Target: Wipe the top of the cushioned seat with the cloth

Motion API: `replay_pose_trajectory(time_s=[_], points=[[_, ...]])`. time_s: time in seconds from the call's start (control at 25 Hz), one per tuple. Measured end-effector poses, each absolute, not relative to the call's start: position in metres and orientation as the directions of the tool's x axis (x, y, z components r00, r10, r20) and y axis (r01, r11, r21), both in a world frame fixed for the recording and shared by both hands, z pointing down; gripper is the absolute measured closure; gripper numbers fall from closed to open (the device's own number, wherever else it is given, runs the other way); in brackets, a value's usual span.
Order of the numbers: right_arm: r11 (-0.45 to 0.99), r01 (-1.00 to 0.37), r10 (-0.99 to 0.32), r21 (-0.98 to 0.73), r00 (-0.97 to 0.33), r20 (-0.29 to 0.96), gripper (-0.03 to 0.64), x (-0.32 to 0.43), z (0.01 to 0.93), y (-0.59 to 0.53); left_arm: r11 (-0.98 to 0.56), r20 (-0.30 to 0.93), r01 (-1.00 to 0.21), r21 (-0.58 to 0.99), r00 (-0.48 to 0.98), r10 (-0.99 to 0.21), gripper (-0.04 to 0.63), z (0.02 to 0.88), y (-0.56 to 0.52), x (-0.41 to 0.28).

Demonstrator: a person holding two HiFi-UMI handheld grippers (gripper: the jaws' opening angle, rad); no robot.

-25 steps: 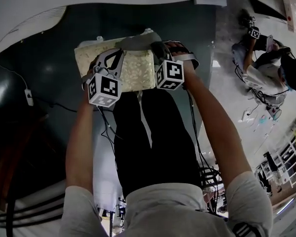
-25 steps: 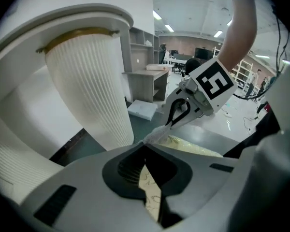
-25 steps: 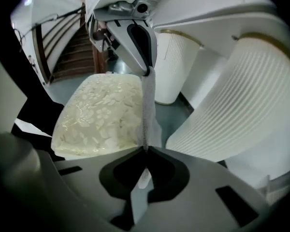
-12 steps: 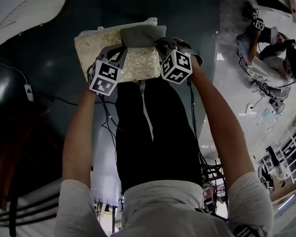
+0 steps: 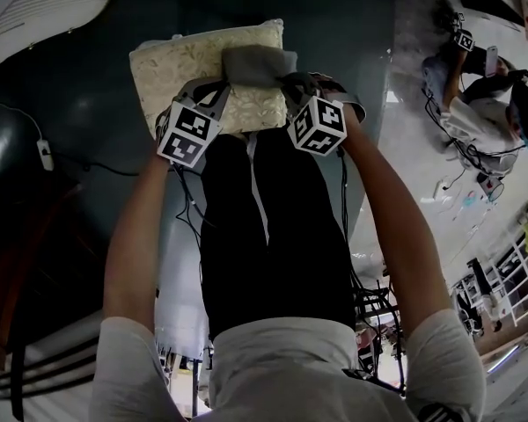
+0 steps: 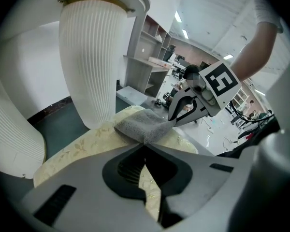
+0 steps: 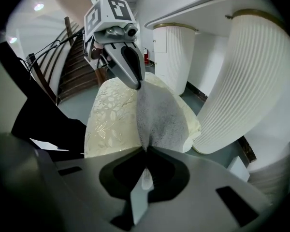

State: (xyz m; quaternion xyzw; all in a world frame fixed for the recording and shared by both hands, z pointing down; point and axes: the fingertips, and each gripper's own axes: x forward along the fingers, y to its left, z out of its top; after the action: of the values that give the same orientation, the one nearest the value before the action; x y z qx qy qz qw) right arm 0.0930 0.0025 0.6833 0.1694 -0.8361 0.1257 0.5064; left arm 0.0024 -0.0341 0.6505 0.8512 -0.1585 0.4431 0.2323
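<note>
Grey cloth point(image 5: 257, 64), pinched in your tightly closed left gripper point(image 6: 145, 143) and right gripper point(image 7: 146, 148), slid from the cushioned seat's point(image 5: 176, 69) far edge to mid-seat; wiping advanced.

There is one seat point(image 5: 185, 69) and one cloth point(image 5: 257, 64). There are two grippers, the left gripper point(image 6: 145, 146) and the right gripper point(image 7: 146, 149).

The head view shows three marker cubes: one left cube point(image 5: 188, 134), one right cube point(image 5: 318, 126), and a third cube point(image 5: 463, 40) far off at the upper right.

Two people are in view: one wearer point(image 5: 282, 367), with two bare arms, and one seated person point(image 5: 484, 121) on the floor.

The right gripper view shows two ribbed columns, a near column point(image 7: 241, 81) and a far column point(image 7: 174, 57), and one staircase point(image 7: 72, 66).
</note>
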Motion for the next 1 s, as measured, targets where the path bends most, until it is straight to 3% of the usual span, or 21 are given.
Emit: replay_pose_trajectory(time_s=[1.0], points=[[0.888, -0.45, -0.125, -0.091, -0.427, 0.896, 0.601, 0.083, 0.683, 0.065, -0.803, 0.808, -0.465, 0.373, 0.588, 0.035, 0.578, 0.658, 0.037, -0.011]])
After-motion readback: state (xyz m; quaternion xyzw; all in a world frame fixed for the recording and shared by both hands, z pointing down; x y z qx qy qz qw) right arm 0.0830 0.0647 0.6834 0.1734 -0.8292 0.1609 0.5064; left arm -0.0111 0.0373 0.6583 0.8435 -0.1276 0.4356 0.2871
